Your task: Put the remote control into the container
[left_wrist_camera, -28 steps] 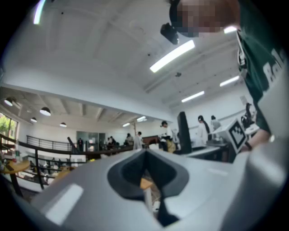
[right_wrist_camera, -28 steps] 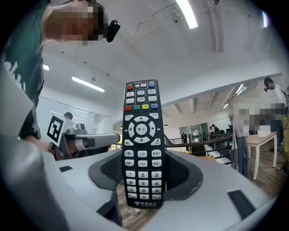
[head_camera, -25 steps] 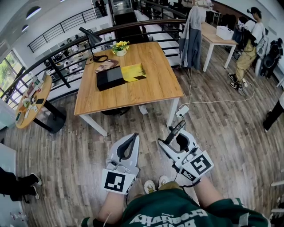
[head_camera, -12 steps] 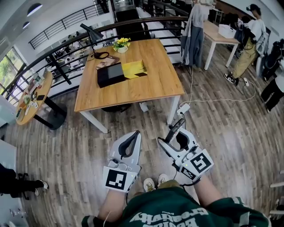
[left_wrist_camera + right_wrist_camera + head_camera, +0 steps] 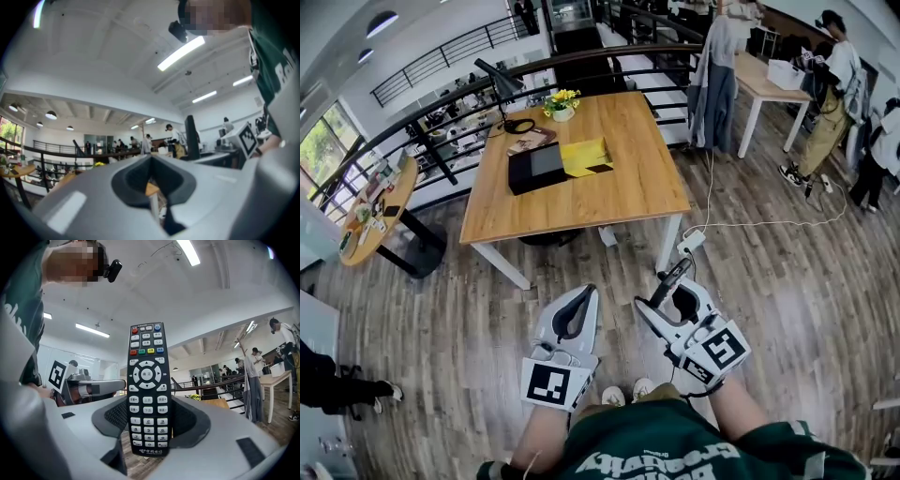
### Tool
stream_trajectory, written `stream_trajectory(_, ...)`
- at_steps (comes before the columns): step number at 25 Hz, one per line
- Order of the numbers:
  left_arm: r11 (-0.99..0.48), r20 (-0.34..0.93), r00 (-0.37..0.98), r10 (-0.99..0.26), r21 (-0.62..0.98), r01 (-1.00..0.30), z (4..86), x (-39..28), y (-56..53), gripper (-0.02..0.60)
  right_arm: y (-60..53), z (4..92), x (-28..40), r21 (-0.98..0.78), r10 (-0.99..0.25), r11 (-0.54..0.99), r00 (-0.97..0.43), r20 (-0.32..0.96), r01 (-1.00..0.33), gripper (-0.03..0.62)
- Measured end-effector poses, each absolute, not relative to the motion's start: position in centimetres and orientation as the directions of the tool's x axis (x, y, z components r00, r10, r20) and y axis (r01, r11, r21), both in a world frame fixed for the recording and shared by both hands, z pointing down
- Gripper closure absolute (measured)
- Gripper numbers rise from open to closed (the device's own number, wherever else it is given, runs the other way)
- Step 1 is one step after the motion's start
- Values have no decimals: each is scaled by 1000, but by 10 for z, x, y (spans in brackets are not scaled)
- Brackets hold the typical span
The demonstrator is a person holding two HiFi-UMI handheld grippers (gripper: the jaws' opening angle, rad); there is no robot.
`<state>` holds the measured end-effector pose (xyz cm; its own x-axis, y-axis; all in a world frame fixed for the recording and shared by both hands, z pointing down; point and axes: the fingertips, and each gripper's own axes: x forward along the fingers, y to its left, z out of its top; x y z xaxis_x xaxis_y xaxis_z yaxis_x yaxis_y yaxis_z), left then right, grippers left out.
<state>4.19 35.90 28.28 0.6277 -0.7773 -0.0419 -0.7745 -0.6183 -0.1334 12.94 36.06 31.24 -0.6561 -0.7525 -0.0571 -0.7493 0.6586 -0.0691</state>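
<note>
Pinching the remote (image 5: 148, 385) by its lower end, across the side edges, the right gripper (image 5: 148, 420) holds it upright, well apart from the far bench (image 5: 619, 192). There a yellow box (image 5: 584, 157), probably the container, lies beside a black box (image 5: 534, 167). The left gripper (image 5: 581, 295) is pressed together with nothing in it. The remote looks light, stiff and smooth, so with most of its length above the jaws it may tip or slip; I judge a hold nearer the middle would be steadier.
</note>
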Motion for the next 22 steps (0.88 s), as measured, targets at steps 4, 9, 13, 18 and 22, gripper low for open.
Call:
stream_trajectory(4, -602, -55, 611, -790, -127, -789, 282, 53, 357, 584, 356, 317, 139, -72, -744, 668, -666, -54, -741, 344)
stream_trajectory(9, -597, -55, 608, -792, -136, -791, 283, 67, 357, 584, 355, 317, 150, -73, -733, 680, -678, -57, -729, 344)
stream_trajectory(13, -585, -50, 597, -801, -150, -797, 283, 69, 355, 584, 353, 316, 157, -70, -731, 683, -679, -68, -727, 344)
stream_trajectory(18, -585, -66, 600, -797, -165, -794, 279, 73, 347, 584, 347, 313, 161, -64, -728, 686, -681, -87, -725, 344)
stream_trajectory(22, -586, -79, 604, -793, -169, -792, 276, 75, 339, 584, 342, 312, 161, -58, -728, 685, -679, -93, -726, 344)
